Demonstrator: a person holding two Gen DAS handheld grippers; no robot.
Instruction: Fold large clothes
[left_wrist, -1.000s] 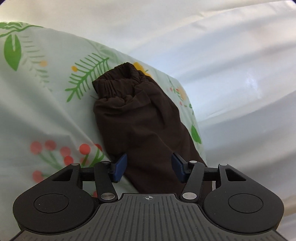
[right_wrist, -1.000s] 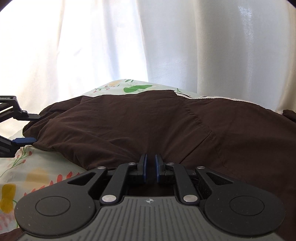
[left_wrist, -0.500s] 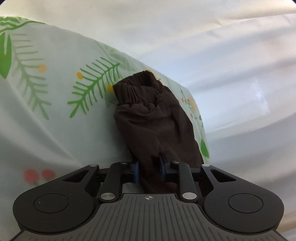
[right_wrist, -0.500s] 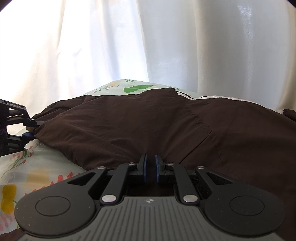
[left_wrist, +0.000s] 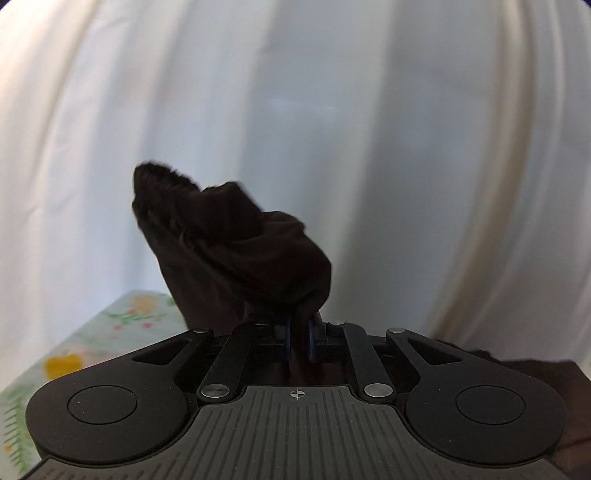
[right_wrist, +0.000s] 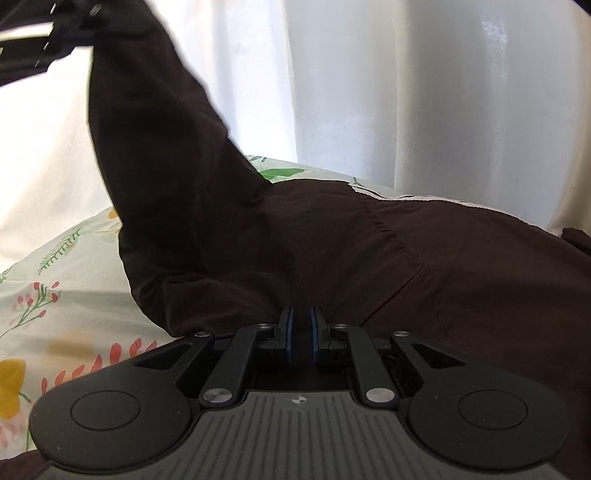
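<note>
A dark brown garment (right_wrist: 424, 258) lies spread on a flowered bed sheet (right_wrist: 55, 295). Its long sleeve (right_wrist: 155, 140) rises steeply to the upper left, where my left gripper (right_wrist: 92, 14) holds it in the air. In the left wrist view the left gripper (left_wrist: 298, 338) is shut on the sleeve (left_wrist: 236, 258), and the gathered cuff (left_wrist: 162, 181) stands up beyond the pads, blurred by motion. My right gripper (right_wrist: 300, 336) rests low at the garment's near edge, its jaws pinched together on a fold of the brown cloth.
A white curtain (right_wrist: 406, 92) hangs close behind the bed and fills the left wrist view (left_wrist: 406, 147). The sheet's corner (left_wrist: 110, 332) shows at lower left there. More brown cloth (left_wrist: 535, 373) lies at the lower right.
The left gripper closed on the sleeve, then lifted it off the sheet and rolled upright, so the sleeve now hangs in the air. The right gripper and the garment's body stayed put.
</note>
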